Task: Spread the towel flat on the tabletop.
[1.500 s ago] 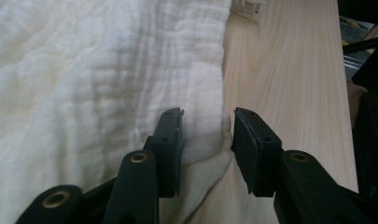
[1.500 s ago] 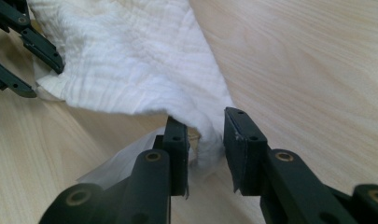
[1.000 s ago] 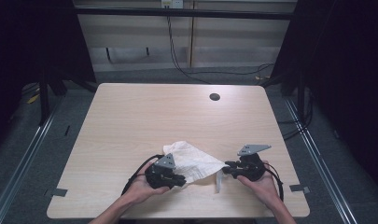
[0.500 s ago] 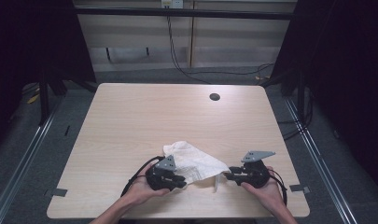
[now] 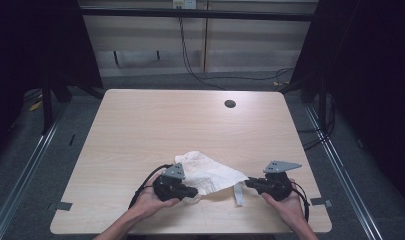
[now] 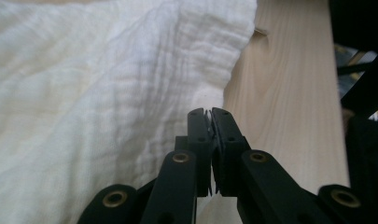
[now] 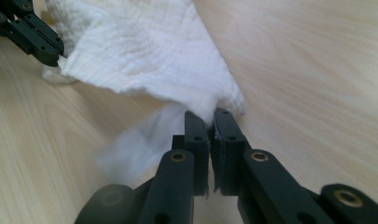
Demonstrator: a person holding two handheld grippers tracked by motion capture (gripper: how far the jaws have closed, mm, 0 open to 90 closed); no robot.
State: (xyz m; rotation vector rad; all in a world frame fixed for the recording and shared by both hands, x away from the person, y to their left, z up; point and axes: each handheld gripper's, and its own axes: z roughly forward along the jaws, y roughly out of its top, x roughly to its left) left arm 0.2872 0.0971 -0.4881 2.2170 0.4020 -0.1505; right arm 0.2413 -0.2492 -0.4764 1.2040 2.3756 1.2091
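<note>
A white cloth [image 5: 208,173] lies crumpled on the counter [image 5: 155,125] — near edge. The left tool [image 6: 210,113] pinches the cloth's left corner; the right tool [image 7: 211,117] pinches its right corner.

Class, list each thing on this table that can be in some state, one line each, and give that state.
white cloth: crumpled, held at two edges, partly lifted off the table.
left gripper: shut on the white cloth.
right gripper: shut on the white cloth.

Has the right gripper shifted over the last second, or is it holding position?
Yes. The right gripper has drawn back toward the table's near edge and slightly right, judged against the round hole, stretching the white cloth.
</note>
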